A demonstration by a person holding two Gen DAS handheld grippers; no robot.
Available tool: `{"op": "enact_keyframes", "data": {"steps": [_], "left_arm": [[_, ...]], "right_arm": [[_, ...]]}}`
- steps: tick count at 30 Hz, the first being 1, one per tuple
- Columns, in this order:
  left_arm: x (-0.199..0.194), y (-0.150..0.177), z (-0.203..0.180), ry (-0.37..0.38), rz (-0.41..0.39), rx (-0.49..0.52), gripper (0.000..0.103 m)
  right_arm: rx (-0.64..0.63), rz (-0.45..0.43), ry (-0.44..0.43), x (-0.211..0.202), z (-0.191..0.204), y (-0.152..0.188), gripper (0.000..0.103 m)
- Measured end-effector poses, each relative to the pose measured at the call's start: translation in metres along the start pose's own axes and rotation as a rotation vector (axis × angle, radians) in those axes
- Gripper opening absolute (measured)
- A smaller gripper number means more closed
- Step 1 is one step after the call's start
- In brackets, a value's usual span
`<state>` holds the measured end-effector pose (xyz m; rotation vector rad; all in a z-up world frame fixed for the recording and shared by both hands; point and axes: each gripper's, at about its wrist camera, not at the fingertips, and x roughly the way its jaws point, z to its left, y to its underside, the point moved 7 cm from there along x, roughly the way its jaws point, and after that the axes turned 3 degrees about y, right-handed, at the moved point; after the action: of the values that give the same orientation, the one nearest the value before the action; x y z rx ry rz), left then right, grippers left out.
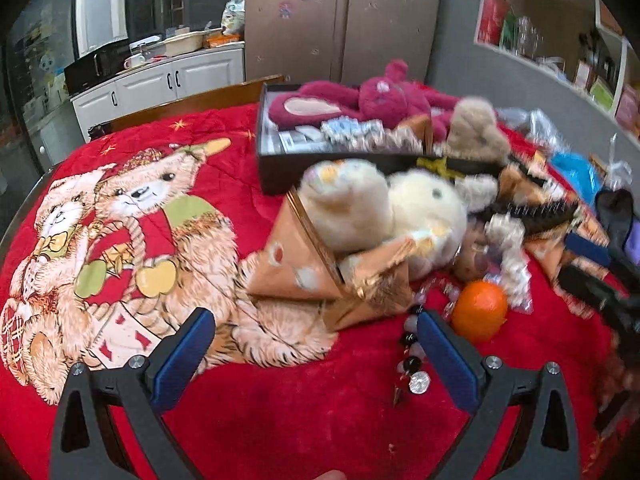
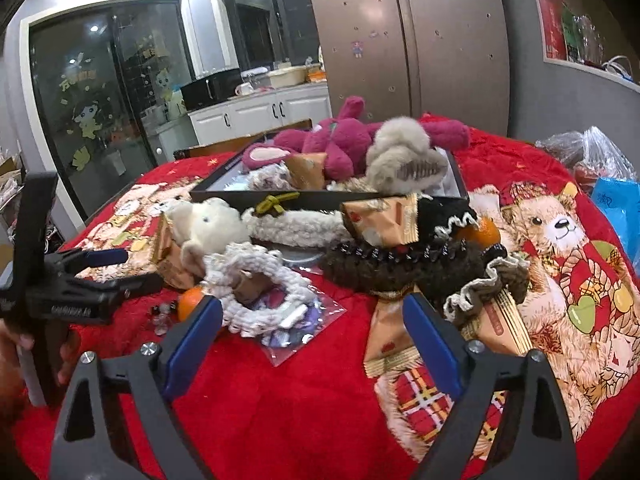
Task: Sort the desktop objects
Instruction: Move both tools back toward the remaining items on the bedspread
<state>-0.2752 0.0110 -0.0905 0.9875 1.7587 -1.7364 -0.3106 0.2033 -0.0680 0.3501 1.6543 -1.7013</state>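
Left wrist view: the left gripper (image 1: 316,328) tilts down over the red cloth (image 1: 280,420), its blue pads wide apart with nothing between them. Just past its right pad lie a string of beads (image 1: 410,356) and an orange (image 1: 479,310); ahead, a tan packet (image 1: 296,268) leans against a cream plush (image 1: 384,212). Bare cloth with a printed bear pair fills the left side out to the table's curved edge, giving the most room there. Behind the plush stands a dark tray (image 1: 280,176) holding a magenta plush (image 1: 376,96), which lies with its long axis across the picture.

Right wrist view: the right gripper (image 2: 312,328) also points down at the cloth (image 2: 260,400), jaws wide and empty. Between and beyond its pads lie a clear bag (image 2: 304,320) with a white rope ring (image 2: 256,276) on it, and a dark comb clip (image 2: 400,260) running left to right. A packet (image 2: 384,344) sits near the right pad. The left gripper (image 2: 116,268) shows side-on at the left edge, held by a hand (image 2: 24,344). Open cloth lies nearest the camera.
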Motion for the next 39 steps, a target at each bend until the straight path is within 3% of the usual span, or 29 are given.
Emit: {"op": "enact_keyframes", "data": {"steps": [1,7,14,18,23,39], "left_arm": [[0.005,0.003,0.001,-0.04,0.015,0.012,0.103],[0.008,0.007,-0.002,0.045,0.034,-0.018,0.103],[0.006,0.015,-0.027,0.101,0.055,0.09,0.103],[0.009,0.015,-0.027,0.095,0.062,0.088,0.103],[0.01,0.015,-0.028,0.072,0.067,0.095,0.103],[0.012,0.015,-0.03,0.047,0.073,0.108,0.103]], "right_arm": [[0.004,0.009,0.001,0.002,-0.001,0.001,0.093],[-0.008,0.03,0.014,0.005,0.001,0.003,0.093],[0.045,0.061,0.058,0.008,-0.015,0.007,0.093],[0.122,0.175,0.06,0.03,-0.031,0.017,0.094],[0.136,0.163,0.045,0.03,-0.033,0.016,0.093],[0.033,0.205,0.156,0.041,-0.019,0.022,0.094]]}}
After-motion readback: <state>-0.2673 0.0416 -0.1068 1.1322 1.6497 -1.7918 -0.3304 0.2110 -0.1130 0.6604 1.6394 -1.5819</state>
